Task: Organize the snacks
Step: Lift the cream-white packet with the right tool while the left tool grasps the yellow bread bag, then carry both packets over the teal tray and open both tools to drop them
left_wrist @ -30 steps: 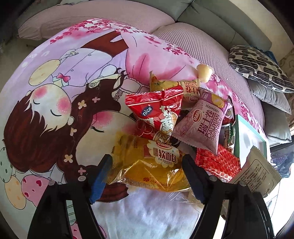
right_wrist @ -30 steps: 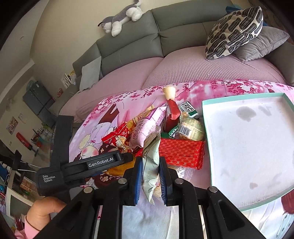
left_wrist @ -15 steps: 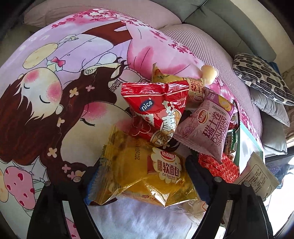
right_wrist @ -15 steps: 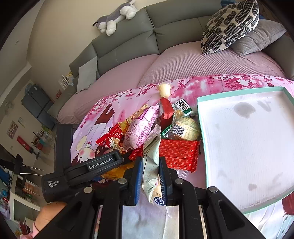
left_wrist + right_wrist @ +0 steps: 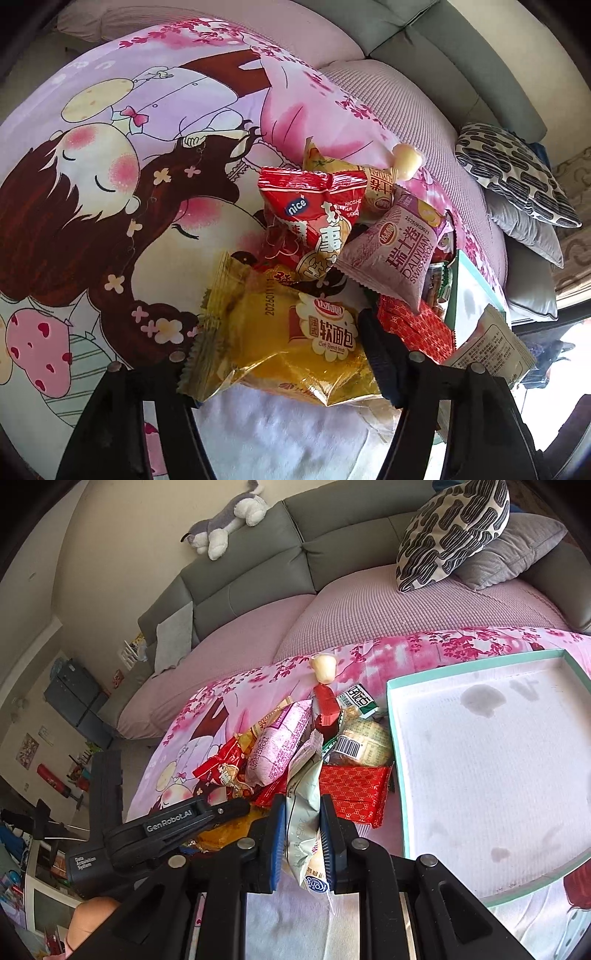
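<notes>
A: Left wrist view: left gripper (image 5: pixel 284 354) straddles the yellow bread pack (image 5: pixel 291 332), jaws closing on it; its long axis lies across the fingers, at the pile's near edge on the blanket (image 5: pixel 110 147).

B: Writing?

A: "nice" on the red bag (image 5: pixel 310 210), "DALIYUAN" on the pink pack (image 5: pixel 399 254).

B: Right side?

A: Right gripper (image 5: pixel 302 842) clamps a pale packet (image 5: pixel 304 812); tray (image 5: pixel 399 760) just right, bare.

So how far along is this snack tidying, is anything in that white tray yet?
Nothing is put away: the tray holds no snacks. In hand: the right gripper is clamped on a pale green packet, and the left gripper is closing around a yellow bread bag. The pile beside the tray remains.
</notes>
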{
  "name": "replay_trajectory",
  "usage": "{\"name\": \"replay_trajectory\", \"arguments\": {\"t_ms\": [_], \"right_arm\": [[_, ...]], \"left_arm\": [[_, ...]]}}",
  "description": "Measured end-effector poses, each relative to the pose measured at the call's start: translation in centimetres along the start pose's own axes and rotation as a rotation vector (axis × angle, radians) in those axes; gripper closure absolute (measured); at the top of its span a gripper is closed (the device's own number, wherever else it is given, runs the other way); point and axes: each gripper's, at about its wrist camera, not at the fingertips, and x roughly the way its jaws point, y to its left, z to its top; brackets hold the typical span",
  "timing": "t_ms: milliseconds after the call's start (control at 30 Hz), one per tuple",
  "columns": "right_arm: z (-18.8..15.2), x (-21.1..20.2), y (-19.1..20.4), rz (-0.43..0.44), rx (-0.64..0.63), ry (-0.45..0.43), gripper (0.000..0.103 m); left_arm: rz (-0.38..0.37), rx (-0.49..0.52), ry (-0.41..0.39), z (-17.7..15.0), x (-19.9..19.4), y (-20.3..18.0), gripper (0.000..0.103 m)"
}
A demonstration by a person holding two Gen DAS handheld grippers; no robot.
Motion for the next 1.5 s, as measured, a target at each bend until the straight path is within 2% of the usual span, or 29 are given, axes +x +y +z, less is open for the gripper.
{"name": "replay_trajectory", "arguments": {"t_ms": [167, 300, 467, 667, 867, 1067, 1300, 1500], "right_arm": [[0.6, -1.1, -1.3, -0.008, 0.026, -0.031, 0.084], [1.4, -2.2, -3.3, -0.036, 0.066, -0.068, 0.084], [2.6, -4.1, -6.9, -0.117, 0.134, -0.128, 0.084], [3.4, -6.2, -11.8, -0.231, 0.230, -0.192, 0.084], [3.0, -7.5, -16.3, -0.342, 0.327, -0.218, 0.084], [2.7, -8.1, -18.9, -0.371, 0.394, -0.230, 0.084], [2.6, -8.1, -19.5, -0.385, 0.414, -0.224, 0.083], [2.7, -8.1, -19.2, -0.421, 0.393, -0.216, 0.081]], "left_arm": [[-0.029, -0.006, -0.057, -0.8, -2.6, 0.6, 0.033], [-0.044, 0.039, -0.121, -1.0, -4.4, -0.6, 0.033], [-0.075, 0.146, -0.146, -1.3, -5.1, -3.8, 0.033], [-0.130, 0.296, -0.139, -2.0, -4.5, -10.1, 0.033], [-0.166, 0.491, -0.125, -3.9, -2.4, -17.5, 0.033], [-0.185, 0.623, -0.121, -5.3, 0.8, -22.6, 0.033], [-0.191, 0.664, -0.084, -5.7, 4.2, -24.4, 0.033], [-0.181, 0.643, -0.039, -5.4, 5.9, -24.3, 0.033]]}}
